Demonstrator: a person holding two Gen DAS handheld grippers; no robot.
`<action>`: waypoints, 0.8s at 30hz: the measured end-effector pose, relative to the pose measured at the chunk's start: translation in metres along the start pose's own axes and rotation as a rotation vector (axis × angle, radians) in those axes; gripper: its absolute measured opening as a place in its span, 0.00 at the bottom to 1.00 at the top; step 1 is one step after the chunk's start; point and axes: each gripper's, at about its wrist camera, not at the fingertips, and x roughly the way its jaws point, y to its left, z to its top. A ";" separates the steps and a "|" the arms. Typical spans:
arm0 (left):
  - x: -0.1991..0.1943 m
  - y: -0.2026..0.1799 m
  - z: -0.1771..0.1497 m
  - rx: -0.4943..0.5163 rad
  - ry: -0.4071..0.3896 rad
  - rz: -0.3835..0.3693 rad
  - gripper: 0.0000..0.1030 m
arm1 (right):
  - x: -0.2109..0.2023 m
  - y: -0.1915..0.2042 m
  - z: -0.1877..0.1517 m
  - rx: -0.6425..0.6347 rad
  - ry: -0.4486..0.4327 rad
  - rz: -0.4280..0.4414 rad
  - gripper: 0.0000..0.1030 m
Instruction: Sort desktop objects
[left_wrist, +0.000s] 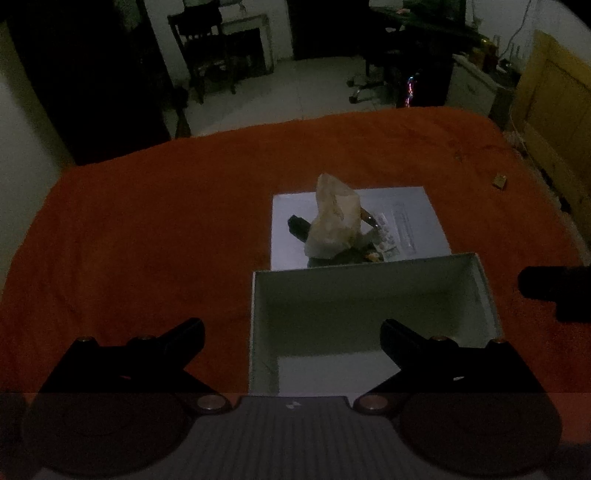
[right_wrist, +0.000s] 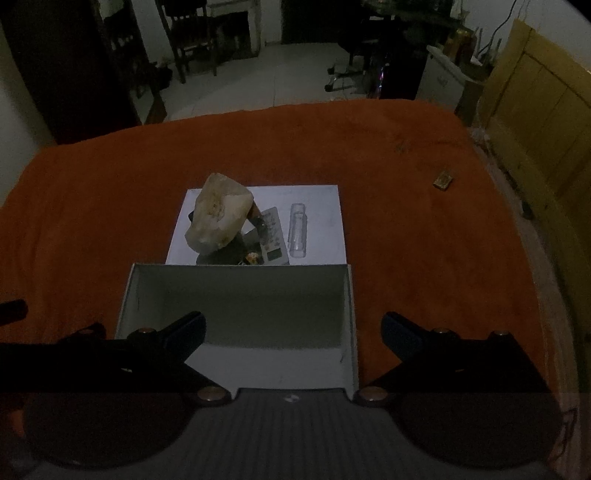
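Observation:
An open white box (left_wrist: 369, 295) (right_wrist: 240, 295) sits on the orange cloth, with nothing showing inside. Behind it a white sheet of paper (left_wrist: 288, 236) (right_wrist: 321, 221) carries a crumpled pale bag (left_wrist: 334, 218) (right_wrist: 218, 218), a dark object (left_wrist: 299, 227), a printed card (right_wrist: 273, 236) and a clear tube (right_wrist: 298, 230). My left gripper (left_wrist: 291, 336) is open and empty, hovering over the box's near left corner. My right gripper (right_wrist: 291, 328) is open and empty over the box's near right side. The right gripper's tip shows at the left wrist view's right edge (left_wrist: 546, 284).
A small tan block (left_wrist: 499, 181) (right_wrist: 443, 181) lies on the cloth (left_wrist: 147, 221) (right_wrist: 424, 240) at the far right. A wooden panel (right_wrist: 535, 129) stands beyond the table's right edge. Chairs and dark furniture stand on the floor behind the table.

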 end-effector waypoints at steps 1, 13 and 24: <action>0.000 -0.001 0.000 0.006 -0.004 0.008 0.99 | 0.000 -0.001 0.001 0.002 0.000 -0.001 1.00; 0.004 0.008 0.013 -0.029 -0.005 0.015 0.99 | 0.002 -0.008 0.008 0.014 -0.011 -0.028 1.00; 0.014 0.008 0.022 -0.051 0.022 -0.071 0.99 | 0.012 -0.005 0.019 0.037 0.019 -0.024 1.00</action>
